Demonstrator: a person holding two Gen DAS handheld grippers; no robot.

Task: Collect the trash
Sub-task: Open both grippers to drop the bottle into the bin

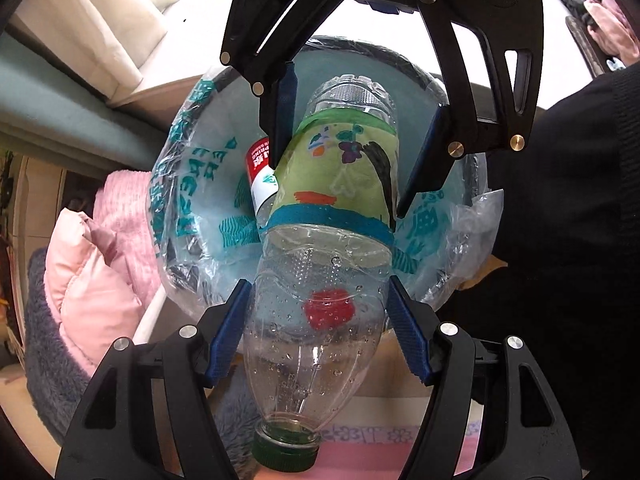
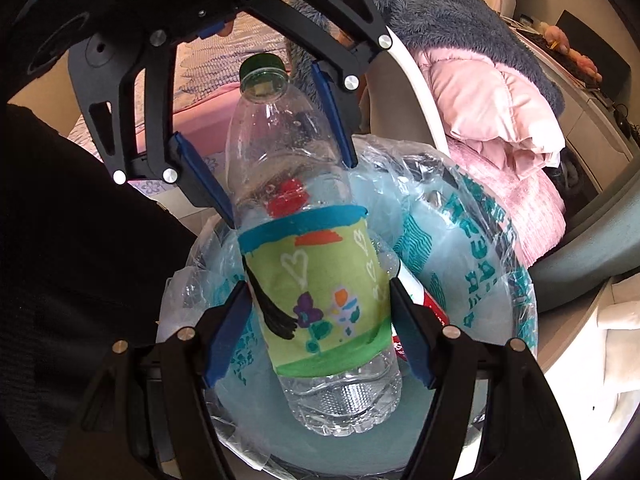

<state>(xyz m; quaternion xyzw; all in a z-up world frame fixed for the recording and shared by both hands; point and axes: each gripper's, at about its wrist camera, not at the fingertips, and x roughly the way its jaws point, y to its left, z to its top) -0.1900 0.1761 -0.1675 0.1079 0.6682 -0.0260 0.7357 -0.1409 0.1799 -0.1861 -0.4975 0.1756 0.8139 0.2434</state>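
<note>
Bottle point(image 1: 320, 280) – clear plastic with a green cap and a hand-drawn green paper band – hangs above the open mouth of the bin point(image 1: 460, 84), which is lined with a printed plastic bag point(image 1: 188, 184). Both tools hold it: the left gripper point(image 1: 318, 336) clamps the upper body near the neck, and the right gripper point(image 2: 320, 332) clamps the banded middle, pads pressed on each side. A red-and-white can point(image 1: 260, 172) already lies in the bin – just beside its rim sit pink cushions point(image 1: 88, 280).

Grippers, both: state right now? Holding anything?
Left gripper: closed on the bottle, on its clear upper part.
Right gripper: closed on the same bottle, at its label.
</note>
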